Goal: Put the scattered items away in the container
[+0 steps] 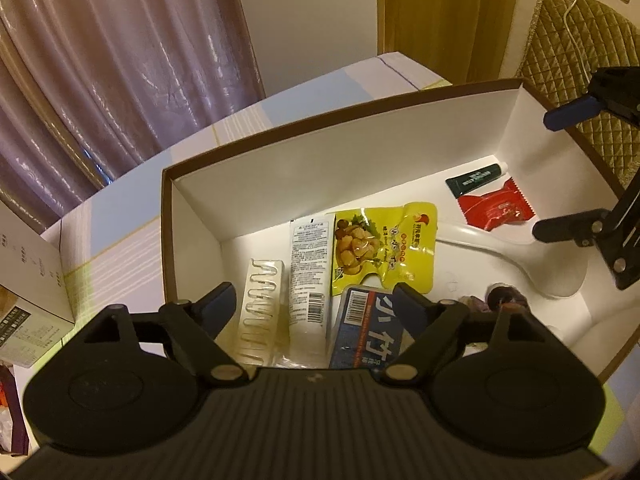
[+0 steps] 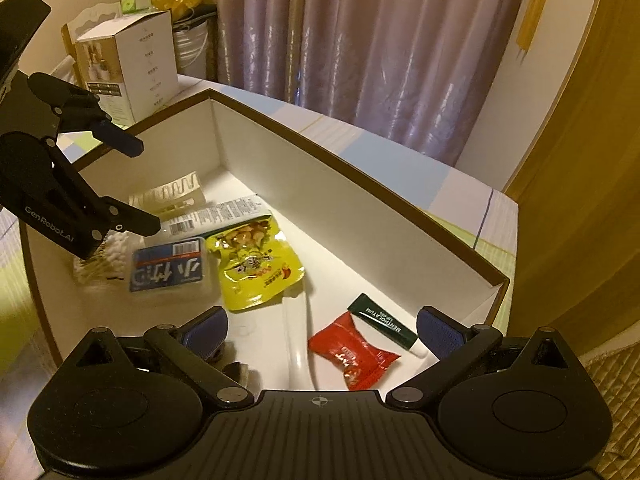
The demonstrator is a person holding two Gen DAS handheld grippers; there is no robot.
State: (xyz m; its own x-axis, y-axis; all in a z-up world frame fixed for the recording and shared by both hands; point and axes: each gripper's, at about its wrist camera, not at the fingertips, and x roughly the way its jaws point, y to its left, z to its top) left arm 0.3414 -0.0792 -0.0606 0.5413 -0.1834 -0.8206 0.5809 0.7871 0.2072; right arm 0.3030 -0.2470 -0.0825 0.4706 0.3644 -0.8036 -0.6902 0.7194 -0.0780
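A white box with a brown rim [image 1: 304, 120] [image 2: 360, 184] holds several items: a yellow snack pouch [image 1: 376, 248] [image 2: 256, 268], a blue packet [image 1: 360, 332] [image 2: 168, 268], a white tube [image 1: 310, 276] [image 2: 224, 210], a clear ribbed case [image 1: 260, 312] [image 2: 172, 194], a red sachet [image 1: 494, 204] [image 2: 352, 354], a green lip-gel tube [image 1: 476, 178] [image 2: 384, 326], a white spoon [image 1: 516, 256] [image 2: 296, 344] and cotton swabs [image 2: 108, 252]. My left gripper [image 1: 316, 304] [image 2: 136, 184] is open and empty over the box's left part. My right gripper [image 2: 322, 330] [image 1: 560, 172] is open and empty over its right part.
The box sits on a pastel checked cloth [image 1: 120, 220] [image 2: 460, 184]. A white carton [image 2: 132, 64] [image 1: 28, 280] stands to the box's left. Curtains [image 1: 120, 60] hang behind. A quilted brown cushion [image 1: 580, 64] lies to the right. A small dark item [image 1: 506, 298] lies in the box.
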